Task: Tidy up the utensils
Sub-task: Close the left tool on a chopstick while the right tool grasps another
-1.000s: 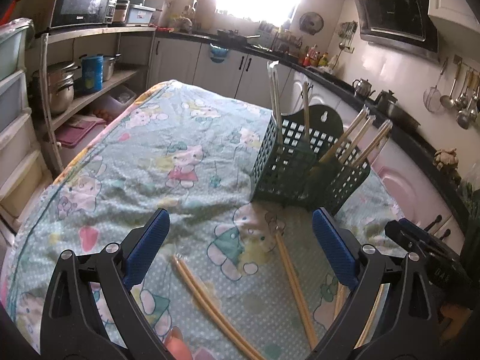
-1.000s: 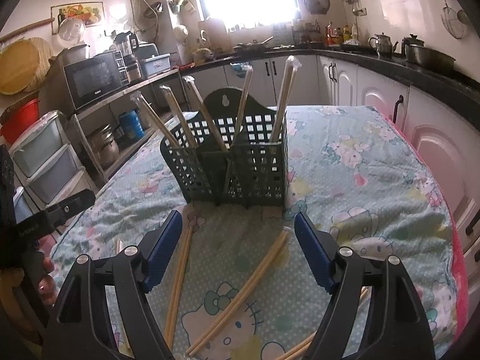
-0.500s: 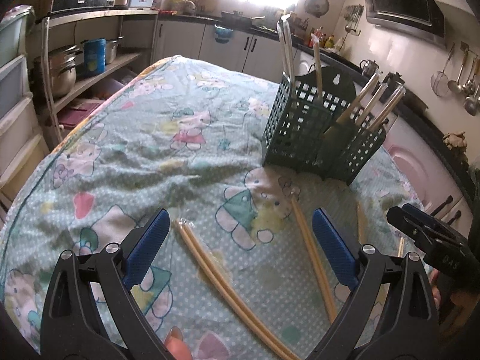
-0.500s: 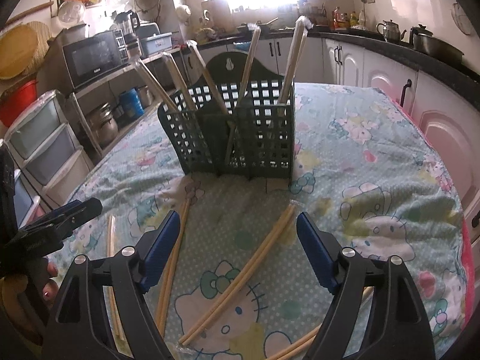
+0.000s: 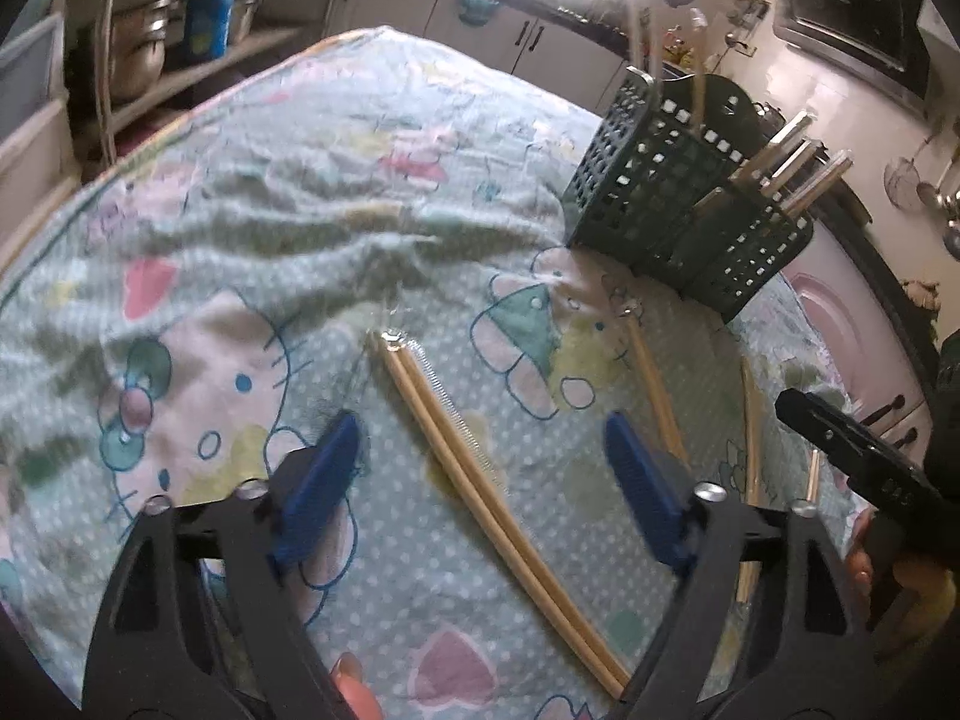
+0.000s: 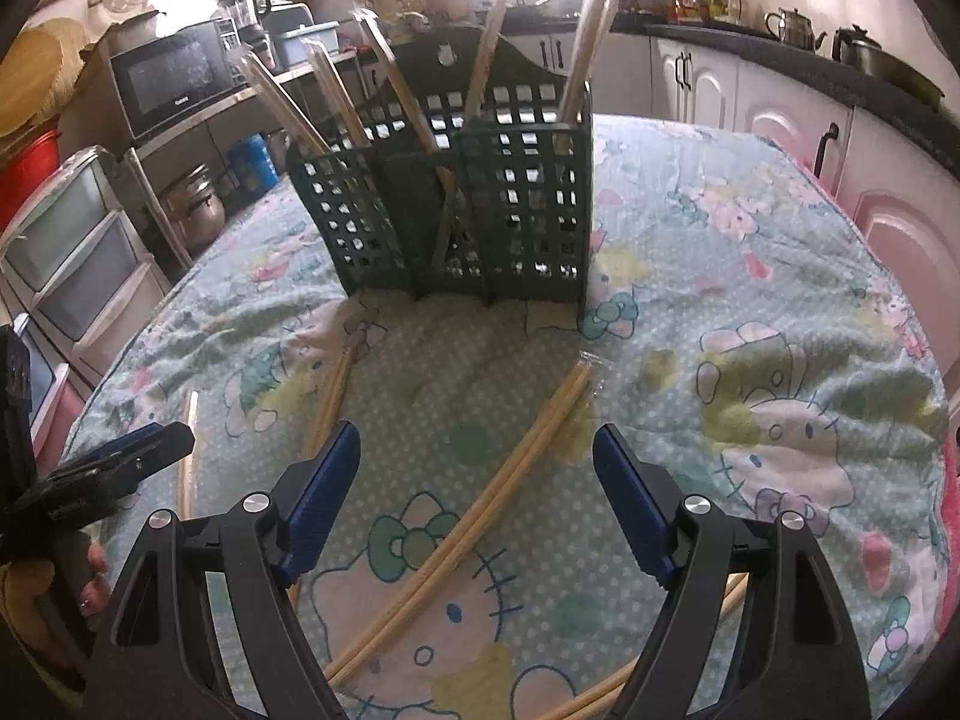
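Left gripper (image 5: 480, 456) tilted down — closing over chopsticks (image 5: 480, 480).

the right claw (image 6: 476, 480) gapes over a wrapped chopstick pair (image 6: 480, 510) lying on the cartoon-print cloth (image 6: 750, 300); the green caddy (image 6: 462, 204) stands beyond, holding chopsticks.

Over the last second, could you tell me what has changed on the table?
Both grippers came down over chopstick pairs: the left gripper, jaws closing around its wrapped pair but not yet touching; the right gripper open over another pair. Nothing grasped. The green caddy stayed put.
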A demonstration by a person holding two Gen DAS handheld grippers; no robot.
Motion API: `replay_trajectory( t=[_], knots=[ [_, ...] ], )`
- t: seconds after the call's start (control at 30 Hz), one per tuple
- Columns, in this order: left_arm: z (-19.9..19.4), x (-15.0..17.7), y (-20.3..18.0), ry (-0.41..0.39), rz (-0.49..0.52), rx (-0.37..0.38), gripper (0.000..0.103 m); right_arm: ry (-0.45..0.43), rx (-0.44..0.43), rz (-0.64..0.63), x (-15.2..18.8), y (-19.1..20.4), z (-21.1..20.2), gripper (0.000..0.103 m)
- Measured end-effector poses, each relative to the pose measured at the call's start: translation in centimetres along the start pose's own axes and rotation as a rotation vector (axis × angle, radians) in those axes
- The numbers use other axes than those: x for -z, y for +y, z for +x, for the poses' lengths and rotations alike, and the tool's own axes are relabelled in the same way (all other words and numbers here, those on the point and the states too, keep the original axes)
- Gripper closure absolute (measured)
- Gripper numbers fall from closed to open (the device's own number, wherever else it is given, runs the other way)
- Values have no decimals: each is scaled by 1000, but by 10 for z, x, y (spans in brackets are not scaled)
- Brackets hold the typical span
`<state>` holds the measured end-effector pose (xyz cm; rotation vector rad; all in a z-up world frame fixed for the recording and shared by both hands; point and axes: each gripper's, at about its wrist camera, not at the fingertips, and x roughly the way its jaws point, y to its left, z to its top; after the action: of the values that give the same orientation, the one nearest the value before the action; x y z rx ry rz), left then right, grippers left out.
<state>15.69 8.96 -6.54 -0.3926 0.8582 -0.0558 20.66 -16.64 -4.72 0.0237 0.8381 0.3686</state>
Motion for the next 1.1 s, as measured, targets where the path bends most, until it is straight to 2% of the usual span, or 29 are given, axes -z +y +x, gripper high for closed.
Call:
replay_trajectory(
  t=[0.2,0.47,0.67,0.77,0.83,0.93,1.1],
  knots=[
    [8,-6,2,4,-20,-9,42,65,21,33,-7,-13,20,26],
    [18,-17,1,4,-30,-39,46,124,26,97,-21,-30,49,27],
    [24,-24,2,6,-37,-60,51,140,62,88,-31,-30,63,42],
    [26,-27,0,9,-31,-68,51,142,87,78,-34,-29,66,54],
    [28,-28,-1,8,-29,-78,53,138,99,82,-35,-29,66,71],
    [30,-30,0,6,-30,-96,60,136,74,93,-37,-32,65,87],
    [30,-33,8,3,-48,-116,82,111,-2,105,-38,-34,54,94]
  ],
)
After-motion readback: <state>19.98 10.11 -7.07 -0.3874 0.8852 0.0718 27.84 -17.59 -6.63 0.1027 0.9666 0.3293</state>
